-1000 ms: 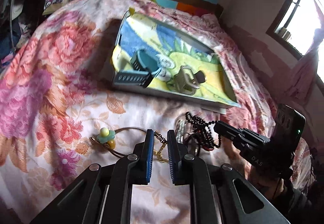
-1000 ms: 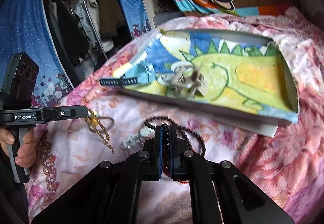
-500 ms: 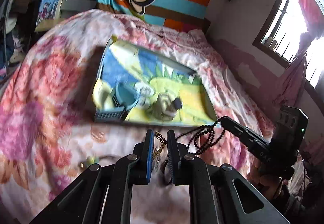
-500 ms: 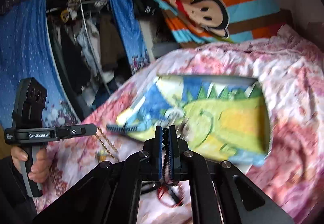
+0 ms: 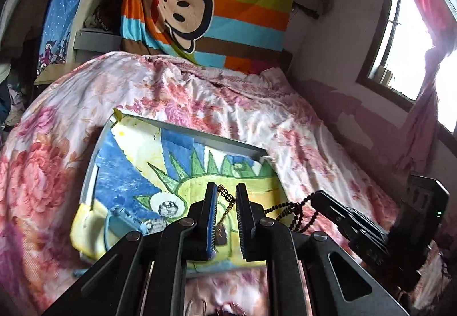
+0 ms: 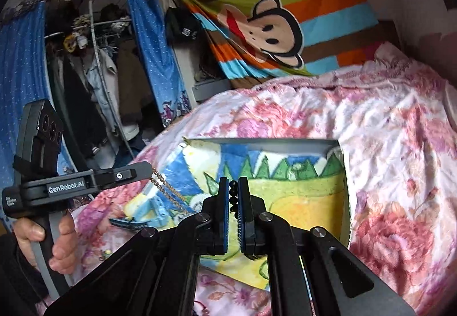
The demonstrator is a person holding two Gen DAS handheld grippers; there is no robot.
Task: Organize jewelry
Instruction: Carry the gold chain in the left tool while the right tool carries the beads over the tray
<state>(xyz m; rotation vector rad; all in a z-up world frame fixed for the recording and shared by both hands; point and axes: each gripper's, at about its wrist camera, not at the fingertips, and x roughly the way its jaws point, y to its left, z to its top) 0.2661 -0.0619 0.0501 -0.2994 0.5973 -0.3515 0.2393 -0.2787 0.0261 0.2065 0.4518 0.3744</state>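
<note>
My left gripper (image 5: 225,191) is shut on a gold chain (image 5: 227,197), which dangles from its tips over the near part of the tray (image 5: 217,142). The tray is shallow and grey, lined with a crayon dinosaur drawing. My right gripper (image 6: 233,182) is shut on a string of black beads (image 6: 232,196) above the tray's near edge. In the left wrist view the right gripper (image 5: 318,197) comes in from the right with the black beads (image 5: 291,211) hanging in loops. In the right wrist view the left gripper (image 6: 144,167) carries the gold chain (image 6: 168,191). A blue watch (image 5: 125,216) lies in the tray's left part.
The tray rests on a bed with a pink floral cover (image 5: 237,104). A striped monkey blanket (image 5: 200,10) hangs behind the bed. A window (image 5: 405,44) is on the right wall and an open wardrobe (image 6: 94,82) stands on the left. A hand (image 6: 61,241) grips the left tool's handle.
Both grippers have risen off the bed cover with their jewelry and moved forward to the tray. The chain and the beads now hang free in the air.
</note>
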